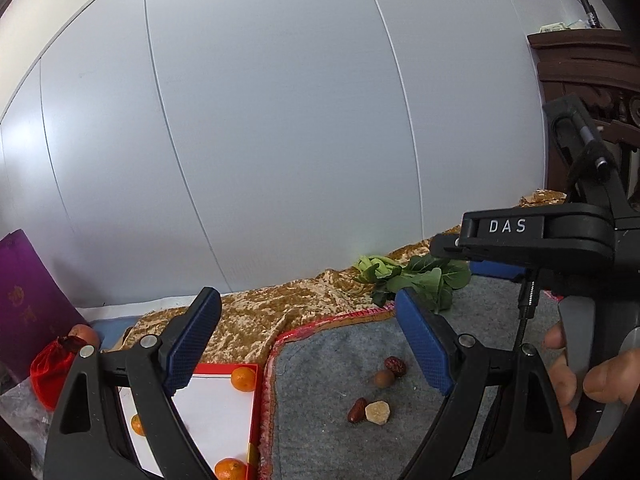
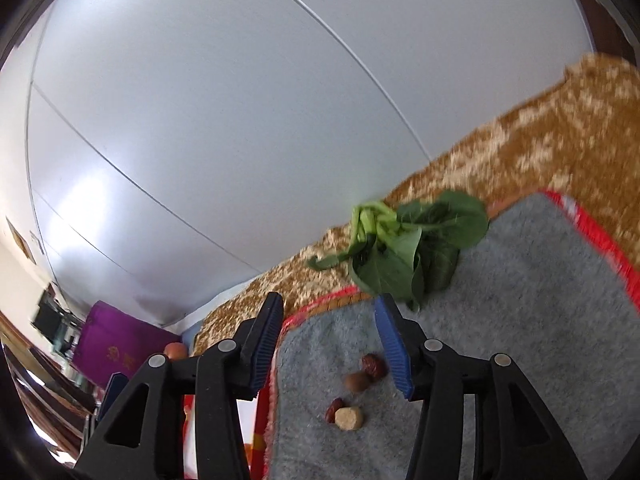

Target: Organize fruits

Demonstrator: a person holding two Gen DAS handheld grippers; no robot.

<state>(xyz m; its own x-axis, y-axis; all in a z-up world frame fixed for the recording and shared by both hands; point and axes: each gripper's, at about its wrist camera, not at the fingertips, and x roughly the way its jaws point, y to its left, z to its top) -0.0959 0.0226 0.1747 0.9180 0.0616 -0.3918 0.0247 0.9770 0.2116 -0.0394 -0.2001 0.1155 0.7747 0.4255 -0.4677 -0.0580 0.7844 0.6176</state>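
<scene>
Blue pads of the right claw point(image 2: 330, 344) are standing apart, pinching nothing; the left claw point(image 1: 308, 340) is spread wide and empty; two dates point(image 2: 374, 364) and two tan lumps point(image 2: 349, 417) are lying on the grey mat point(image 2: 520, 320), well short of the greens point(image 2: 416, 248); oranges point(image 1: 243, 378) are sitting left of the mat; best descending over one date, pads straddling it, squeezing gently.
</scene>
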